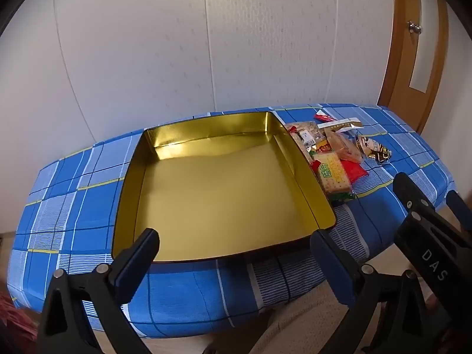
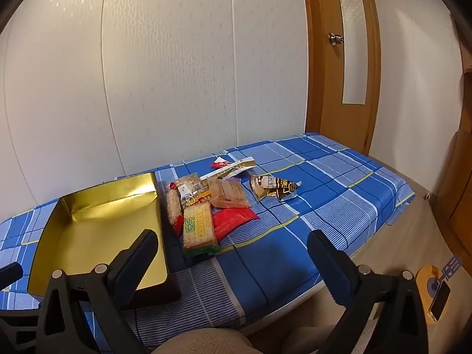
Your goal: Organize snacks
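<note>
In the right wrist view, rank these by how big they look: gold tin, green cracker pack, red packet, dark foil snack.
1. gold tin, by far the largest
2. green cracker pack
3. red packet and dark foil snack look alike; the red one is partly covered, so unranked.

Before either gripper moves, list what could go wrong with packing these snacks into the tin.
1. The snack pile overlaps tightly beside the gold tin; the open right gripper may pinch two packets at once.
2. The cracker packet lies against the tin's wall, so a finger could catch the rim and shove the tin.
3. The tin sits near the table's front edge under the open left gripper; a push might slide it off.
</note>
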Tool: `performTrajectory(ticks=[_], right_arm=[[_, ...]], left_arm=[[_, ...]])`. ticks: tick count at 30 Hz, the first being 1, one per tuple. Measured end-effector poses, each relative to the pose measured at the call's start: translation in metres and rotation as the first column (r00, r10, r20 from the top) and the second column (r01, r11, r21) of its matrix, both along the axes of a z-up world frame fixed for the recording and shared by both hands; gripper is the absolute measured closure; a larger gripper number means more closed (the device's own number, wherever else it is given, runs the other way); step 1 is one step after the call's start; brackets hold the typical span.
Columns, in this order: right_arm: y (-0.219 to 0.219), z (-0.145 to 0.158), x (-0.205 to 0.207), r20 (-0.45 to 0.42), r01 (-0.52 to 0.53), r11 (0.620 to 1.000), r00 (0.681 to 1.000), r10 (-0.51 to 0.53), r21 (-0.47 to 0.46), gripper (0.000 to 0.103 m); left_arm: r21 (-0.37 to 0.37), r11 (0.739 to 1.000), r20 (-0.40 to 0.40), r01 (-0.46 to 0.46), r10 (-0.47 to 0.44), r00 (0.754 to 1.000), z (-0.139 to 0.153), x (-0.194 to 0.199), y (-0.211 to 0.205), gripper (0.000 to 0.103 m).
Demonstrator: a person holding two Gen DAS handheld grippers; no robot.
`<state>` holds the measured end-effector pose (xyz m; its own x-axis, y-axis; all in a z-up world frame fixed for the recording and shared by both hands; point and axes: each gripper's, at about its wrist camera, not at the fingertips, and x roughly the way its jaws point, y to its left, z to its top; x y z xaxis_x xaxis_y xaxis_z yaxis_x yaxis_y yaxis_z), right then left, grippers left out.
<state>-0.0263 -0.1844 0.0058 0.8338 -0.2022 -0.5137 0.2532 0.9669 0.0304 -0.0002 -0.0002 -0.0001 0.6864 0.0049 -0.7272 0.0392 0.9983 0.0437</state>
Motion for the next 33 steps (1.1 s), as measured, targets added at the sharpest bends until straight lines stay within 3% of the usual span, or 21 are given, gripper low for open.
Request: performTrajectory(ticks=[10,33], right_arm=[[-0.002,-0.001,0.004,-0.009,0.027,1.0,1.0,-0.027,-0.001,0.0],[-0.008,-0.002,0.003,-0.018,0.035,0.999,0.999,-0.035,-0.007,0.0]], left_arm=[[0.004,1.0,-0.003,0.005,-0.005,1.0,-0.016,-0.002,-0.008,0.0],[0.0,1.0,-0.037,0.004,-0.004,0.999,-0.008,0.003,-0.003,0.0]])
